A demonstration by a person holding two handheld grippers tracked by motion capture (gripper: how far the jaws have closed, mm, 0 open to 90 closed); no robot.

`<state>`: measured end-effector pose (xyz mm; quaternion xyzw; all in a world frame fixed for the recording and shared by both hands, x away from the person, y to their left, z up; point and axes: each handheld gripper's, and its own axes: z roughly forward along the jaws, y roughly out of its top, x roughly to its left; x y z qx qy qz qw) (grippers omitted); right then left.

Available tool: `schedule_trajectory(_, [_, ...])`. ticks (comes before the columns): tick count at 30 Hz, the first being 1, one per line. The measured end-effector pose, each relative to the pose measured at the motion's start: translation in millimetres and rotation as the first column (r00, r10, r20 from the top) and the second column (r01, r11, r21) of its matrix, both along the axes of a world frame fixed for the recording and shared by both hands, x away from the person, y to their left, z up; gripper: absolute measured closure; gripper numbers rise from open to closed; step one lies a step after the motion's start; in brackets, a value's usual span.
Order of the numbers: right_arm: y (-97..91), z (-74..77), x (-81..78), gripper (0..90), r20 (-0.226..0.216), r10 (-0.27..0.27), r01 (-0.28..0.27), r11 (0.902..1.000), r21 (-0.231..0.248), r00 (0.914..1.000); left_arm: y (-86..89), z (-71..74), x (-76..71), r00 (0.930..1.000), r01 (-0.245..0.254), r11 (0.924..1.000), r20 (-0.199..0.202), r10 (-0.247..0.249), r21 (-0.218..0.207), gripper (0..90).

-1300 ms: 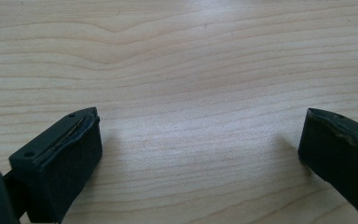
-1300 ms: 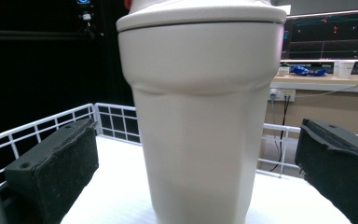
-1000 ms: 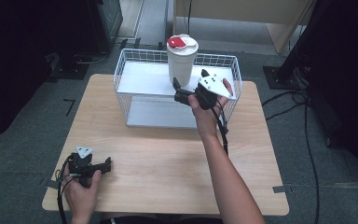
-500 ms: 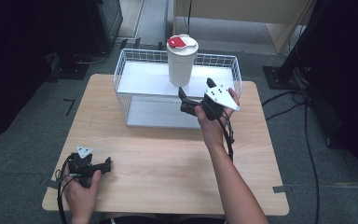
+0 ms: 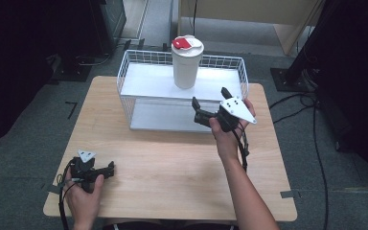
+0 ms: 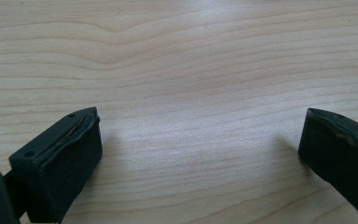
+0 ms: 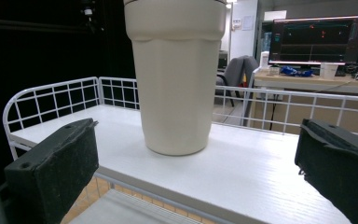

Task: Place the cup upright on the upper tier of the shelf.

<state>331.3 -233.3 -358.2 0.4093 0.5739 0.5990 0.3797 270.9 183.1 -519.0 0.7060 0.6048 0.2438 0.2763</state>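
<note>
A tall white cup (image 5: 187, 64) with a red and white lid stands upright on the upper shelf (image 5: 148, 81) of a white wire rack. My right gripper (image 5: 210, 97) hovers in front of the rack, a short way from the cup, open and holding nothing. In the right gripper view the cup (image 7: 175, 79) stands straight ahead on the white shelf (image 7: 261, 179), beyond the wide-apart jaws of the right gripper (image 7: 198, 126). My left gripper (image 5: 104, 169) rests at the table's near left corner; in its own view the left gripper (image 6: 200, 135) is open over bare wood.
The wire rack (image 5: 242, 72) takes up the far middle of the wooden table (image 5: 163, 158), with a lower shelf (image 5: 158, 115) under the upper one. A cable (image 5: 243, 143) trails from the right gripper. Desks and a monitor (image 7: 319, 39) stand beyond the rack.
The right gripper has drawn back from the cup, toward the person and slightly right. The cup stays on the shelf. The left gripper has not moved.
</note>
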Motion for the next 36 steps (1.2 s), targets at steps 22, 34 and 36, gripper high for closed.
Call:
schedule_trajectory(22, [-44.7,-17.0,-30.9,0.0,-0.01,-0.07,0.07,0.9973,-0.021,0.9975,0.0,0.1,0.0,1.0,0.001,1.0,-0.002,-0.001,-0.001,0.0])
schedule_trajectory(34, [-74.6,-32.4,-49.2,0.0,-0.028,-0.127,0.126,0.9919,-0.014,0.9915,0.0,0.0,-0.1,1.0,0.001,1.0,-0.002,-0.001,-0.001,0.0])
schedule_trajectory(36, [-76.7,-33.1,-50.7,0.0,-0.027,-0.132,0.131,0.9913,-0.013,0.9909,0.0,0.1,-0.1,1.0,0.001,1.0,-0.002,-0.001,0.0,0.0])
